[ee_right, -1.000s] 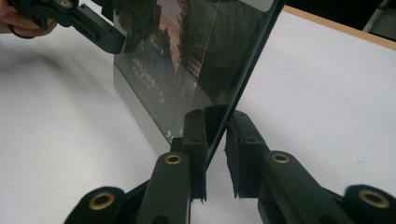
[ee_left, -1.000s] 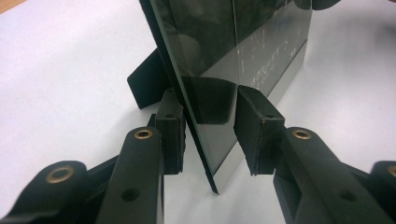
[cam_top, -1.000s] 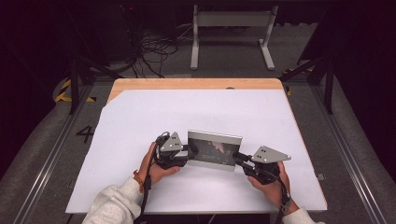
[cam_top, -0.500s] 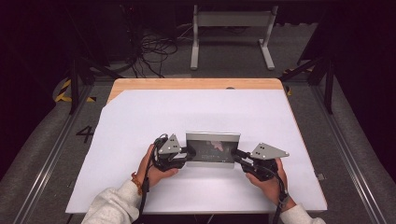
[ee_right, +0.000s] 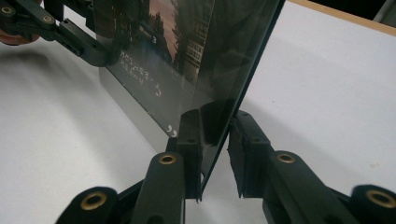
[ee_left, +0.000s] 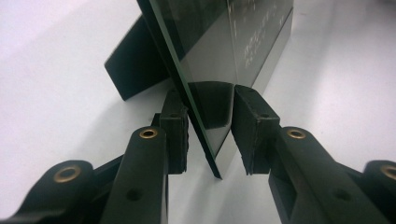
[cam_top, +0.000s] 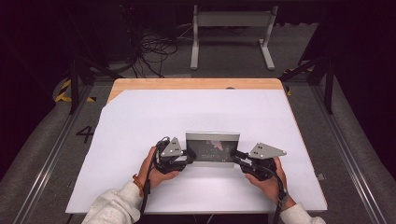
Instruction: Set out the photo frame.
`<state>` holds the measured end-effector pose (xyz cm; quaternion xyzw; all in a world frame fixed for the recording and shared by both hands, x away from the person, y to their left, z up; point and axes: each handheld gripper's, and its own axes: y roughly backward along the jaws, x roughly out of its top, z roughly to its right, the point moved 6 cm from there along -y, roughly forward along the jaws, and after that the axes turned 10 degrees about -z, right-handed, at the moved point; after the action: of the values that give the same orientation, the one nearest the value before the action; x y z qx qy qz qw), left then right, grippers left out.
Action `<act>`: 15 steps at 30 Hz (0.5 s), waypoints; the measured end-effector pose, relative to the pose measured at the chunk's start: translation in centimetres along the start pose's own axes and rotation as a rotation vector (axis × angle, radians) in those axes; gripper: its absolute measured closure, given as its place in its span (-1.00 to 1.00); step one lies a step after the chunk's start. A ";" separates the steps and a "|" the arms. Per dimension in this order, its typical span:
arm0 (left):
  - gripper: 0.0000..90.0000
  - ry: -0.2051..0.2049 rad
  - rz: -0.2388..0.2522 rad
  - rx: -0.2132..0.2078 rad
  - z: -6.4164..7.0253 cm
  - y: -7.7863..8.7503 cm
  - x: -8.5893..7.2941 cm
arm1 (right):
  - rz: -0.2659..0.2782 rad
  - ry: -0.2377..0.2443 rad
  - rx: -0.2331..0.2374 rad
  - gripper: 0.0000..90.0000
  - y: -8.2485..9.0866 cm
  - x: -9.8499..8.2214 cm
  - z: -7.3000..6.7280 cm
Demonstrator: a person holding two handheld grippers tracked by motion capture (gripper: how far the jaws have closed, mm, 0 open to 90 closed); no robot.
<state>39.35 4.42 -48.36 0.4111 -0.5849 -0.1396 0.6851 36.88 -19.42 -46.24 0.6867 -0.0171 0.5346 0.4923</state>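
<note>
A dark glass-fronted picture frame (cam_top: 212, 148) stands upright on the white table sheet (cam_top: 187, 112), near the front. My left gripper (cam_top: 189, 155) is at its left edge and my right gripper (cam_top: 236, 156) at its right edge. In the left gripper view the jaws of the left gripper (ee_left: 210, 135) straddle the frame (ee_left: 224, 37) with a gap on each side; the black back stand (ee_left: 135, 70) props it. In the right gripper view the right gripper (ee_right: 215, 135) straddles the frame (ee_right: 177, 60): one pad is against the glass, the other apart. The left gripper (ee_right: 93, 46) shows at the far edge.
The white sheet covers a wooden table whose bare edge (cam_top: 196, 84) shows at the back. Beyond it on the floor are a metal stand (cam_top: 231, 28) and loose cables (cam_top: 154, 51). Rails run along both sides of the table.
The frame's right side has come slightly back and it now stands squarer. The right gripper shifted a little left and back with it; the left gripper has barely moved.
</note>
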 end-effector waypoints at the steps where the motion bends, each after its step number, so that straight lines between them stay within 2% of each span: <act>1: 0.49 -0.003 -0.006 -0.003 0.0 -0.1 -0.1 | -0.002 0.002 0.000 0.67 0.0 0.0 0.0; 4: 0.49 -0.003 -0.020 -0.010 0.1 -0.5 -0.3 | -0.022 0.013 0.009 0.71 -0.2 -0.5 0.1; 8: 0.50 -0.010 -0.028 -0.015 0.1 -0.5 -0.4 | -0.034 0.003 0.015 0.71 -0.4 -0.9 0.0; 15: 0.55 -0.008 -0.039 -0.017 -0.1 -0.2 -0.6 | -0.025 -0.019 0.005 0.69 -0.9 -0.8 -0.1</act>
<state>39.39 4.74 -48.94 0.4162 -0.5784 -0.1597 0.6832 36.92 -19.29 -47.45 0.6930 -0.0120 0.5221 0.4970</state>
